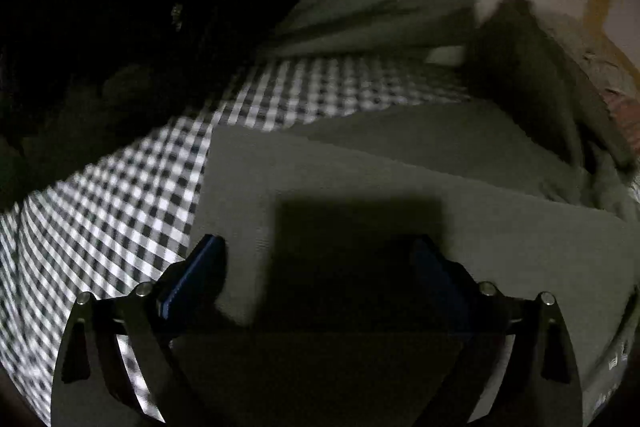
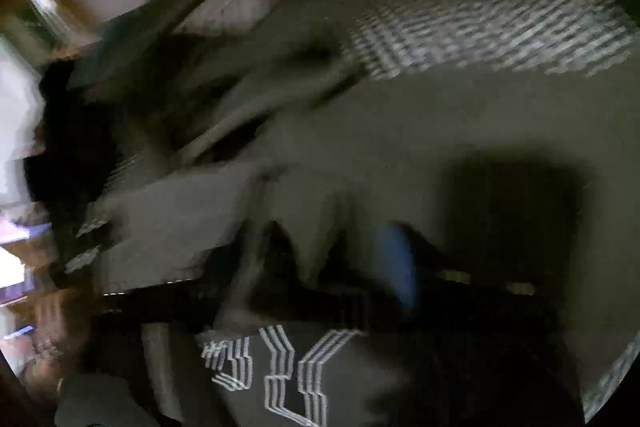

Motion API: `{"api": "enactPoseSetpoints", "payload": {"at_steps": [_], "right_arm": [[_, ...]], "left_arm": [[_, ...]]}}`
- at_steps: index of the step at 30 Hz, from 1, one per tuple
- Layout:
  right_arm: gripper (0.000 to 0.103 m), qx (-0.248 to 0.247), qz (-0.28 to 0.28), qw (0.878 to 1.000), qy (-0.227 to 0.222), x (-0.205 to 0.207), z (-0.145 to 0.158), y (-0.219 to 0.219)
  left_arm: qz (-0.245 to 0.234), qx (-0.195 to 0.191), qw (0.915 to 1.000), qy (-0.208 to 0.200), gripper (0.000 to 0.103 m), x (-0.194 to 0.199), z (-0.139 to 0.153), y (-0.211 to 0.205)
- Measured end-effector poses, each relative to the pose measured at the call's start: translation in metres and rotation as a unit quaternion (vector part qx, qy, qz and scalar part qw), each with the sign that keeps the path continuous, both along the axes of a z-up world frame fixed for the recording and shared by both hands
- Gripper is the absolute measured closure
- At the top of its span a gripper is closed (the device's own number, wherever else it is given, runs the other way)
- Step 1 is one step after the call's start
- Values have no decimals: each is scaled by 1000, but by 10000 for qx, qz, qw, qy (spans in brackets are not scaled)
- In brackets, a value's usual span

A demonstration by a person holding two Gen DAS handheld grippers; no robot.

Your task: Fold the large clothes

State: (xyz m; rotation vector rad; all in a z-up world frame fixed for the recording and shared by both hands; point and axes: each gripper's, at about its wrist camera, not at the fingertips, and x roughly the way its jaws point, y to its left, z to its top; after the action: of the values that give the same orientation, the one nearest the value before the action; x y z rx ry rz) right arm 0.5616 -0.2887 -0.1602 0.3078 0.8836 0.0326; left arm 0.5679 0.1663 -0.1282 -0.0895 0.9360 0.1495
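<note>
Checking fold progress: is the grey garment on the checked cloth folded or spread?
Folded: the grey garment shows stacked straight-edged layers on the black-and-white checked cloth.

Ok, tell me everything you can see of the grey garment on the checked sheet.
The grey garment is dull grey, matte, soft-looking fabric. In the left wrist view it lies flat on the black-and-white checked sheet in smooth folded layers with straight edges; its far end is rumpled. The left gripper hangs open over it. The blurred right wrist view shows white outlined lettering.
</note>
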Motion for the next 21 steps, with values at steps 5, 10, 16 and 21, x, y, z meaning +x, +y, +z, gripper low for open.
{"api": "enactPoseSetpoints", "payload": {"at_steps": [5,10,16,21], "right_arm": [[4,-716,629,9913,-908,-45,38,80],[4,-1563,1930,9681,-335,-35,-9,198],[12,-1793,1743,9682,-23,-45,-31,134],[3,-1923,1615,9668,-481,-65,1,149]], "left_arm": [[-535,601,9965,-248,9,-41,18,-36],[-461,446,9979,-78,6,-42,-24,-41],[-456,437,9980,-78,5,-39,-23,-37],[-437,509,9977,-133,5,-43,-26,-47]]}}
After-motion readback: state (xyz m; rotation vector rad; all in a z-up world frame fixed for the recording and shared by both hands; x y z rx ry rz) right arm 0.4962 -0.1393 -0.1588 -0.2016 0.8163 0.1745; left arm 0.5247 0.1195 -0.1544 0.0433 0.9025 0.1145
